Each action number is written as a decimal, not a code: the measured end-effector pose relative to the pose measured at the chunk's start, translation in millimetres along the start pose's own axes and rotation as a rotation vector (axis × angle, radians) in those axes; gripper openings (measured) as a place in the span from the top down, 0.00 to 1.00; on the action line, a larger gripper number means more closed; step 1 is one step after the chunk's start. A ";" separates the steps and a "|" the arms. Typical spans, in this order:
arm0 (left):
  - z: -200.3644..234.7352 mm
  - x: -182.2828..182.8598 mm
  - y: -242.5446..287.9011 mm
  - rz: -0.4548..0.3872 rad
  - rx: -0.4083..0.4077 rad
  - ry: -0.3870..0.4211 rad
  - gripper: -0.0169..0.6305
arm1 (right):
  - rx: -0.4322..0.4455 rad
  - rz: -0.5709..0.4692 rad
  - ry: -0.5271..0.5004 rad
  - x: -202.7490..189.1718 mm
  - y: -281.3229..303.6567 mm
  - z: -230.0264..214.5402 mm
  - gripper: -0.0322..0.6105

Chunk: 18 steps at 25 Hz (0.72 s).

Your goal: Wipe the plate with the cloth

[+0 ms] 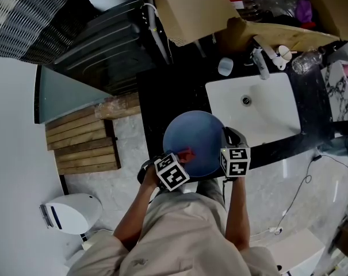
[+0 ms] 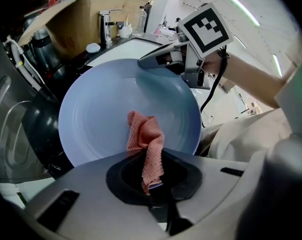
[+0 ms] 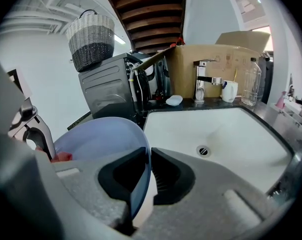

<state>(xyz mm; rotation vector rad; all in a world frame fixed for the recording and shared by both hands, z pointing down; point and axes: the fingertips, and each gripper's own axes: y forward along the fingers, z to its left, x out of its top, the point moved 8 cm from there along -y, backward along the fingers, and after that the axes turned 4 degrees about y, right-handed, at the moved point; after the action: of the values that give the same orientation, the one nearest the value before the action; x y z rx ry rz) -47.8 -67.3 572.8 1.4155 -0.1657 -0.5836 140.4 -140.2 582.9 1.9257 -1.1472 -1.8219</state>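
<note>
Left gripper (image 2: 151,190) has its jaws closed tight on the lower end of a pink waffle-weave cloth (image 2: 147,136). The cloth's bunched upper part lies against the inner face of the pale blue plate (image 2: 98,111), a little below the plate's middle. Right gripper (image 3: 143,181) has its jaws drawn narrow on the plate's rim, which runs edge-on through the slot between them. That grip is on the side of the plate opposite the cloth. From the head view the plate sits between the two grippers, in front of the person. It lies over the front of the black counter (image 1: 162,91), just beside the white sink (image 1: 271,105). A chrome tap (image 3: 200,84) and a cardboard box (image 3: 225,51) stand behind the sink.
</note>
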 end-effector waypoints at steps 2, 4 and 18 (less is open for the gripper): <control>-3.1 2.3 1.4 -0.002 -0.012 0.014 0.92 | 0.003 -0.005 0.012 -0.4 -0.1 -0.6 0.89; -6.1 4.7 2.9 -0.003 -0.023 0.027 0.92 | 0.004 -0.007 0.022 -0.8 -0.3 -1.2 0.89; -30.4 27.3 14.9 -0.039 -0.114 0.134 0.92 | 0.025 -0.036 0.096 -5.9 -2.9 -3.5 0.90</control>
<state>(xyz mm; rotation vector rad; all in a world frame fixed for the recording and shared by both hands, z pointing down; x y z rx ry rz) -6.9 -52.9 575.6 1.3445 0.0025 -0.5204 145.2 -135.4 586.0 2.0363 -1.1168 -1.7204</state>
